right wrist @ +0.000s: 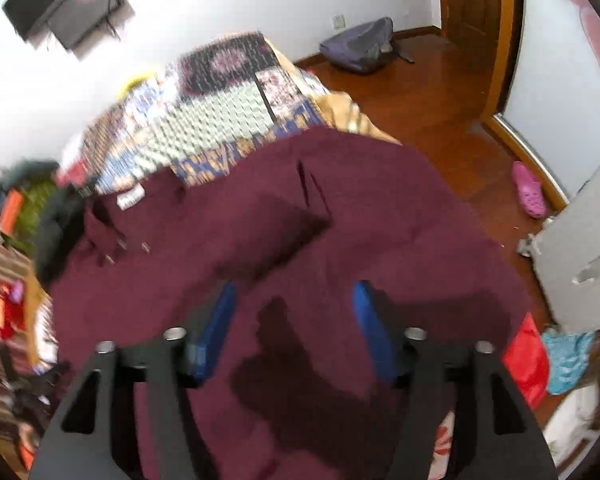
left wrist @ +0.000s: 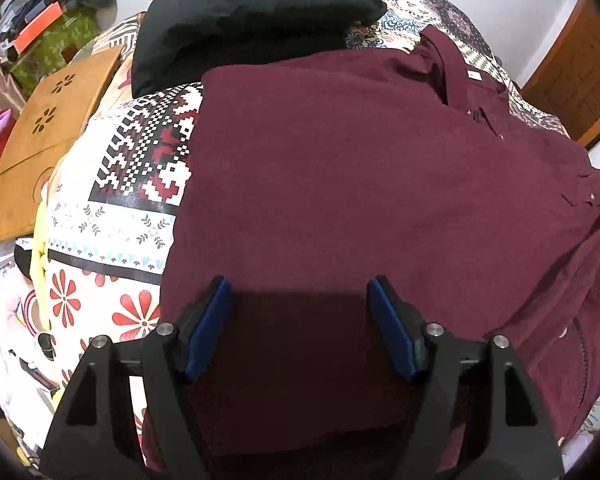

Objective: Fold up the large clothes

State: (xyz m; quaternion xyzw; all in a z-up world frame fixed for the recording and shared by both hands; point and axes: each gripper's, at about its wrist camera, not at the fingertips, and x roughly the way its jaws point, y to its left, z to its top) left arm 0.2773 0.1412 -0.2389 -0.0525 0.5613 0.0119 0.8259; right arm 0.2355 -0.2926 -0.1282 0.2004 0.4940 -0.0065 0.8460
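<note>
Under the left wrist camera, the maroon shirt [left wrist: 360,184] lies spread on the patterned bedspread [left wrist: 136,184], its collar [left wrist: 456,76] at the far right and its body running back toward the lens, so the long axis goes from the left claw [left wrist: 300,320] up and away to the right. That claw stands wide open with nothing between its blue pads [left wrist: 210,328], poised over the near part of the cloth; whether it touches the fabric I cannot tell. A black garment [left wrist: 252,24] sits beyond the shirt's far left edge. Through the right wrist camera, which is blurred, the same shirt [right wrist: 340,220] bulges up with a sleeve or flap [right wrist: 260,224] folded across it, the collar [right wrist: 112,220] lying far left. The right claw [right wrist: 296,332] is likewise spread wide and empty, just over the crumpled right side that hangs toward the wooden floor [right wrist: 440,112]. Judging by this, the right claw is nearer the loose, unfolded side, which lies ahead of it and slightly left.
</note>
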